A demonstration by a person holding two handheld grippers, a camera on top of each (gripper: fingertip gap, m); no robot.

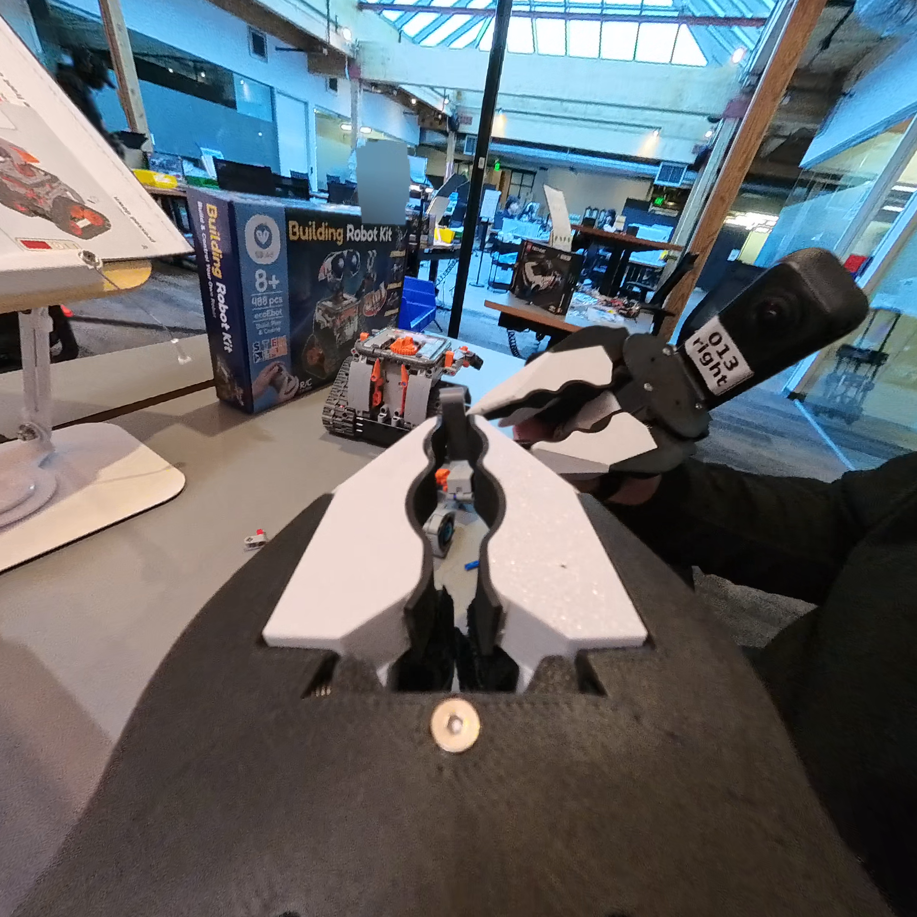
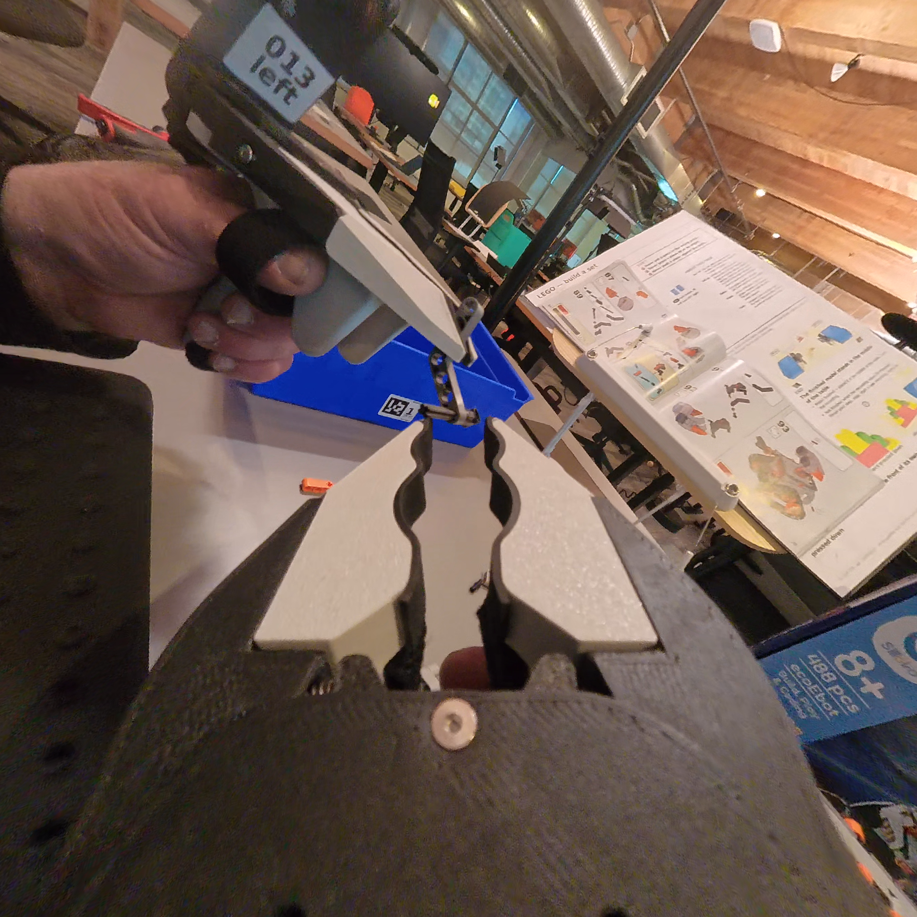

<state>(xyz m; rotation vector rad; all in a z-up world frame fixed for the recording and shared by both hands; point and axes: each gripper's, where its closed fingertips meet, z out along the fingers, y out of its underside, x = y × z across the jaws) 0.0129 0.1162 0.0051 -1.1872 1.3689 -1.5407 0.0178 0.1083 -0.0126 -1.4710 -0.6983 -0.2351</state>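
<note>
A: Left wrist view first. The left gripper point(image 1: 454, 422) was pinched narrow on a dark grey angled plastic beam point(image 1: 454, 412) poking up past its white fingertips. The right gripper point(image 1: 489, 414) came in from the right, its tips just beside that beam. Behind sat the grey-and-orange tracked toy robot point(image 1: 392, 384) and the dark blue kit box point(image 1: 297, 302).

B: Risk there?

A: I judged it a thin hold; a sideways nudge from the other gripper could have twisted the beam out.

B: And the right wrist view?

A: The right gripper point(image 2: 454, 426) stood partly apart, empty, tips almost at the beam's lower end point(image 2: 449, 392), which hung from the left gripper point(image 2: 464, 332) above the blue plastic bin point(image 2: 377, 382). Closing off-centre could have levered the piece loose onto the white table point(image 2: 198, 446).
</note>
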